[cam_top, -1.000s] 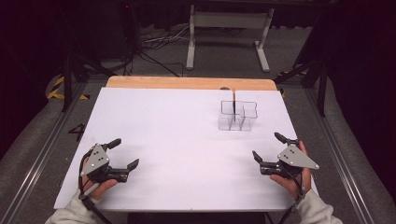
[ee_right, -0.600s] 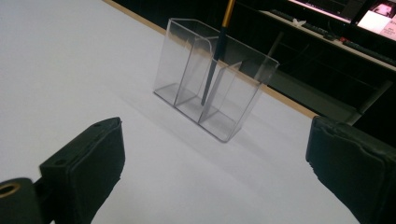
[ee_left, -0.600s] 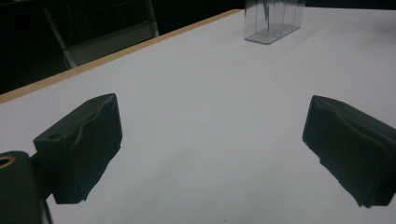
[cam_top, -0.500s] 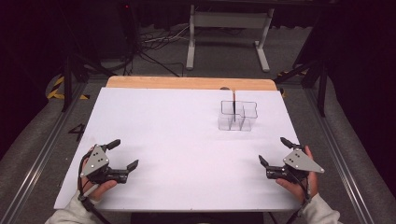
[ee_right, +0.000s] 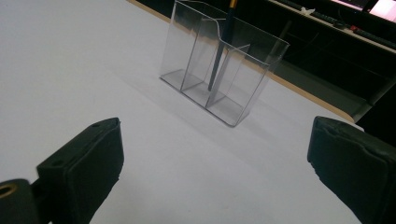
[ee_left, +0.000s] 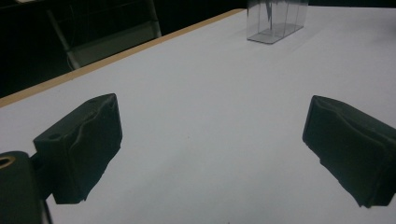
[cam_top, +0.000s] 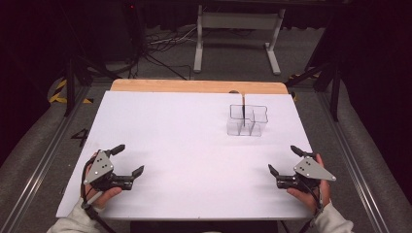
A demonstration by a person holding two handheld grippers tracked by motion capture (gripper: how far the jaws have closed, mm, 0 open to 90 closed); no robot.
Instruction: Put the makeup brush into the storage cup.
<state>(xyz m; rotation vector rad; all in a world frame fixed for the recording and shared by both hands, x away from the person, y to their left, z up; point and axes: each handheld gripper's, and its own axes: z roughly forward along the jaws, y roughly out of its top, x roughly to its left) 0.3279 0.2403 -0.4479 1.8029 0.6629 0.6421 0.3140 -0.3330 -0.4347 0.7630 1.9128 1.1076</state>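
A clear plastic organiser with several compartments stands on the white table at the back right, also seen as the organiser and organiser in the gripper views. A dark pen with an orange top leans upright in its rear compartment; the pen shows in the high view too. My left gripper rests near the front left edge, open and empty, with fingers wide apart. Over at the front right my right gripper is open too, fingers spread, nothing between them.
The white table top has a bare wooden strip along its far edge. A metal stand and cables lie on the dark floor behind. Metal rails run along both sides of the table.
My right gripper has drawn back toward the front right corner of the table. The left gripper has stayed where it was.
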